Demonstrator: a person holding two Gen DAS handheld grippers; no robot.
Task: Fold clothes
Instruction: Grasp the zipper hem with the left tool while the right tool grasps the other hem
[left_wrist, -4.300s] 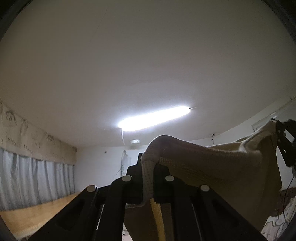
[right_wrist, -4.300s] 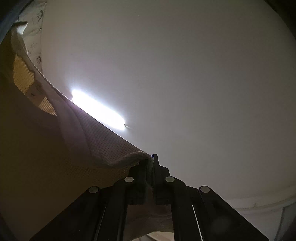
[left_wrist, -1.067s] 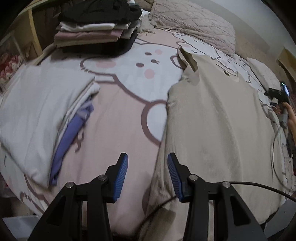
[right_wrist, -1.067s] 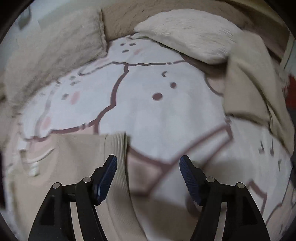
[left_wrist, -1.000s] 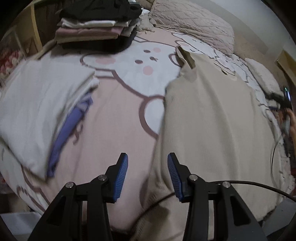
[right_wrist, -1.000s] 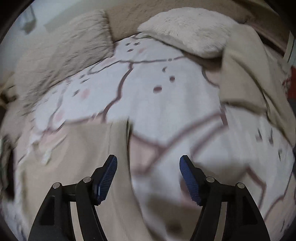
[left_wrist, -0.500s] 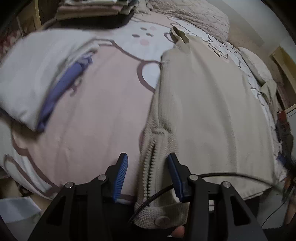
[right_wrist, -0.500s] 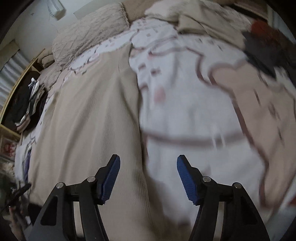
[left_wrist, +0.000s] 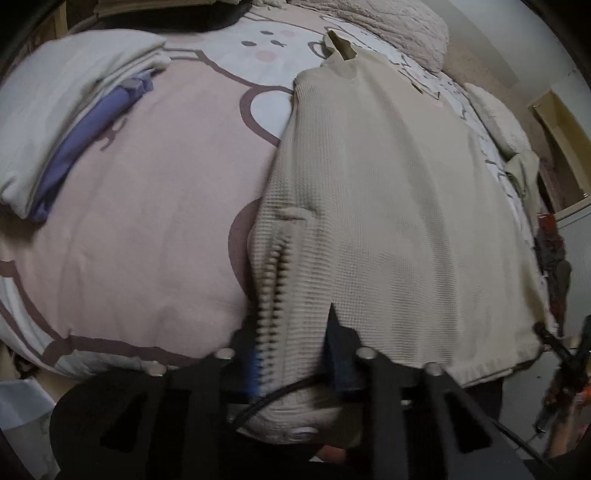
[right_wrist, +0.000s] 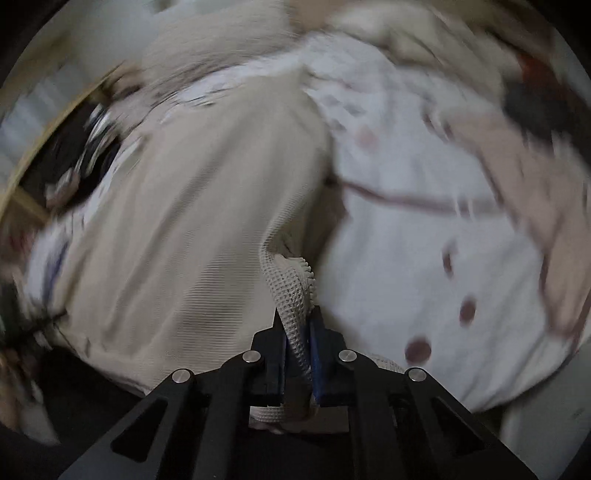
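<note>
A beige waffle-knit garment (left_wrist: 388, 206) lies spread lengthwise on the bed, its collar at the far end. My left gripper (left_wrist: 295, 332) sits at the garment's near left hem corner, with the bunched ribbed edge lying between its blue-padded fingers (left_wrist: 255, 365); the jaws stand apart around the fabric. In the right wrist view the same garment (right_wrist: 192, 206) fills the left half, blurred. My right gripper (right_wrist: 298, 332) is shut on a pinched fold of the hem at the near right corner.
The bedspread (left_wrist: 147, 206) is pink and white with a cartoon print. A folded white and purple pile (left_wrist: 62, 110) lies at the left. Pillows (left_wrist: 399, 26) line the far end. A stack of clothes (left_wrist: 166, 11) sits at the back left. The bed's near edge is just below the grippers.
Both grippers have dropped to the garment's near hem. The right gripper has shut on the hem corner. The left gripper's fingers have come around the bunched left edge.
</note>
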